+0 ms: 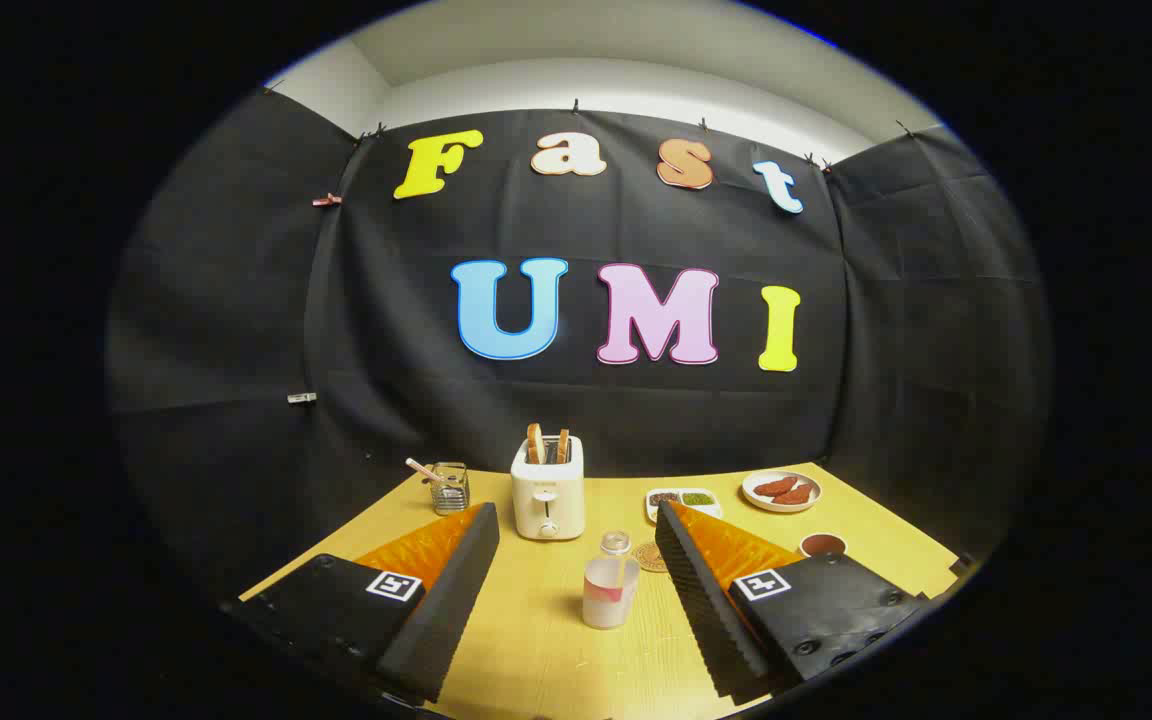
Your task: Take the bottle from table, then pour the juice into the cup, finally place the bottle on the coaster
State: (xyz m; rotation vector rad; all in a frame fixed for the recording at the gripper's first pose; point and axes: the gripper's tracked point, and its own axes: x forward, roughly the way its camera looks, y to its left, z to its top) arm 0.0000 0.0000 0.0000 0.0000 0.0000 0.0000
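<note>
Tool state: tool [576, 590] with its two fingers wide apart, clamped on nothing, raised above the near part of the tabletop [536, 660]
Bottle position: bottle [608, 590] stands upright between the two fingers and slightly ahead of their midline, touching neither
Bottle make-up: translucent body, pale cap, a band of reddish juice low inside
Handling, judged: looks like light plastic, mostly empty, so easily tipped or squeezed in; smooth wall may slip under a weak hold
Grip point, judged: mid-body, above the juice line and below the cap, fingers square to the wall
Coaster: coaster [651, 557] is a round brown disc just beyond the bottle, partly covered by the right finger
Cup: small dark-filled vessel [822, 545] beyond the right finger may be the cup; not certain
Other items: toaster [548, 490] with bread, glass holder [450, 488], divided dish [683, 499], plate [782, 491] of reddish pieces, all at the far edge
Hard to make out: whether the bottle cap is on tight; the actual juice level
</note>
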